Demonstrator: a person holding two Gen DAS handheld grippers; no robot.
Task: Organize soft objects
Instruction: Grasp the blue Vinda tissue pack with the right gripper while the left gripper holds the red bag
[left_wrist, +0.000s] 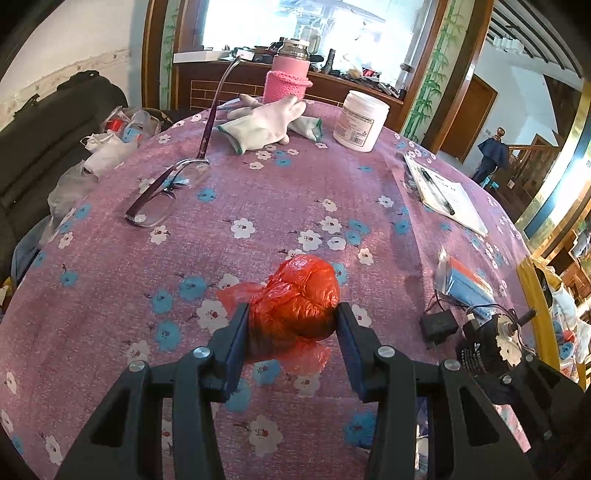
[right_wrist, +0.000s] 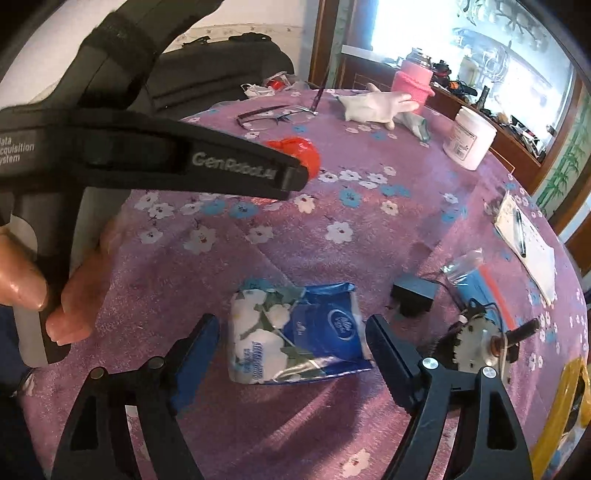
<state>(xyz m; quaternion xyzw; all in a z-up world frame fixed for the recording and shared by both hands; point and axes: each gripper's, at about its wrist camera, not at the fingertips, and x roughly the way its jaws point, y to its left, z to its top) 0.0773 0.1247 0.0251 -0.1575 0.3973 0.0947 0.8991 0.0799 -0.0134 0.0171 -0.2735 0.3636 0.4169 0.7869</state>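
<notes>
The red plastic bag bundle is clamped between the pads of the left tool, over the middle of the floral-clothed surface; its knotted tail points toward the surface's left edge, the long axis running roughly across the jaws. The right tool is spread wide around the blue-and-white tissue pack near the surface's near edge, with both pads apart from it. The pick-up of the pack is judged in hand; next, the jaws are to be lowered and closed across its short side, the long axis running toward the far edge.
</notes>
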